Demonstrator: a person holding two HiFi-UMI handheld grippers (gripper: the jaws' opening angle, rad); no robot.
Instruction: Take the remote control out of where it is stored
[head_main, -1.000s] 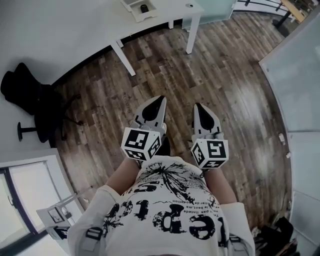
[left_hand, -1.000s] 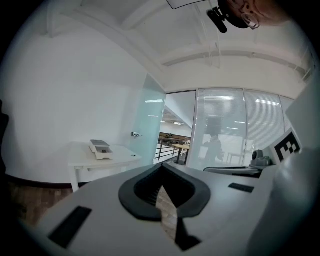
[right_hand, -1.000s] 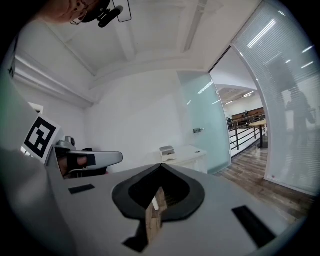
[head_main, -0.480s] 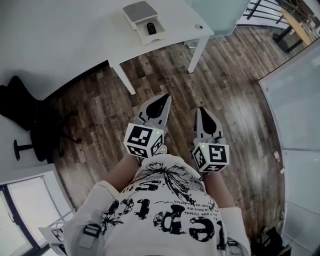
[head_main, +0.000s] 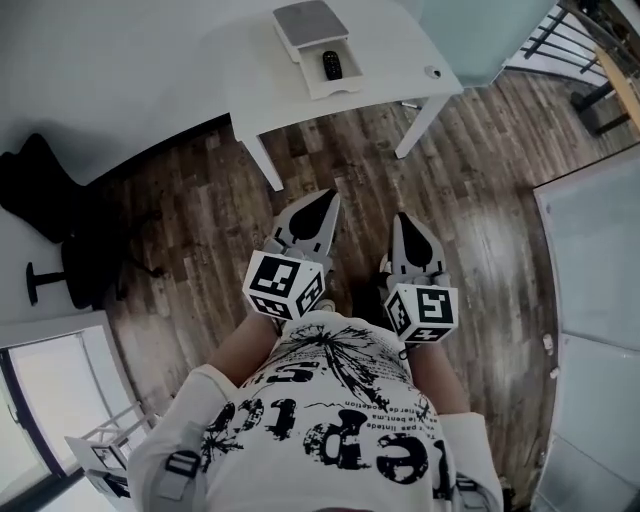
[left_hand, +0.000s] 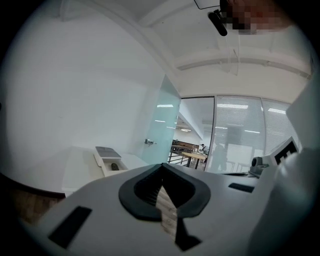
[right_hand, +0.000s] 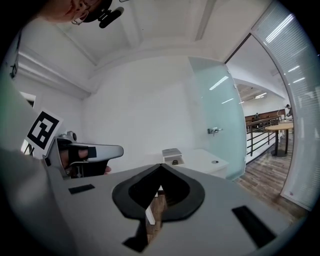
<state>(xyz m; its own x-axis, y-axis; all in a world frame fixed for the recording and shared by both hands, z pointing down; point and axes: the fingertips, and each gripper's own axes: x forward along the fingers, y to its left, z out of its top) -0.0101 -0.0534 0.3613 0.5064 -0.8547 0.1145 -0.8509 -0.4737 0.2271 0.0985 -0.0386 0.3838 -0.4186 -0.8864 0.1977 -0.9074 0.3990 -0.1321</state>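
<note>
Approach appears to be the step in hand: left gripper (head_main: 318, 205) is closed tight and empty, well apart from the white table (head_main: 250, 60). The storage box (head_main: 310, 20) on it has its drawer (head_main: 318, 82) pulled out, with only the black remote control (head_main: 332, 66) inside. Right gripper (head_main: 402, 225) is likewise closed and empty, and its jaws should part only once squarely over the remote.

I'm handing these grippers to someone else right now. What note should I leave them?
Left gripper: shut, empty, held before the waist above the wooden floor.
Right gripper: shut, empty, beside it.
Remote control: lies in the open drawer of the white box on the white table, well ahead of both grippers.
Done: nothing taken.
Left: walk up, grip the remote, lift it out.
</note>
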